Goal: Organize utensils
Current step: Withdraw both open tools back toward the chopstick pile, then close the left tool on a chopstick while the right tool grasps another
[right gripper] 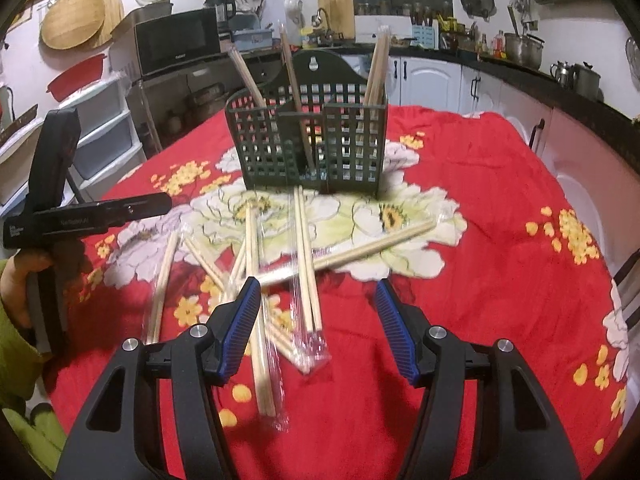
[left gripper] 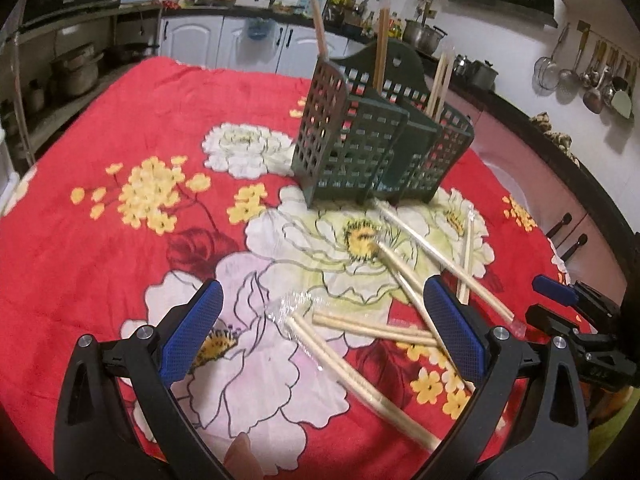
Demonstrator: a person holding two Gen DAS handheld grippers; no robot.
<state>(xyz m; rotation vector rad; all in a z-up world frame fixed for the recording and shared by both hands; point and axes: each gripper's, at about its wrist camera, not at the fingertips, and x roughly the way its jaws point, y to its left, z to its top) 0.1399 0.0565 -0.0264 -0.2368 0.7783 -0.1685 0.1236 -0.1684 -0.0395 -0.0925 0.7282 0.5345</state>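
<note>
1. Dark green plastic lattice utensil holder, upright on the table, which is draped in a red cloth printed with white and yellow flowers. At least 3 compartments show. Wrapped pale wooden chopstick pairs already stand in them: one leaning in the left cell, one in the middle, a cluster in the right cell. They lean against the lattice walls because the cells are wider than the sticks.

2. Loose chopstick pairs in clear plastic sleeves, several, scattered and crossed over one another on the cloth just in front of the holder. Judged the stock yet to be sorted; the task looks partly done.

3. Right tongs, black frame with blue ribbed pads, released and standing apart, nothing between the pads. They hang over the near ends of the pile in front of the holder, one pair lying straight between the jaws, probably the next pick.

4. Left tongs, same make, released, empty, angled down at a pair in front of the holder. In the right wrist view the person's hand in a green sleeve grips their handle.

5. Caution: overlapping, slippery sleeves may drag a neighbour along.
</note>
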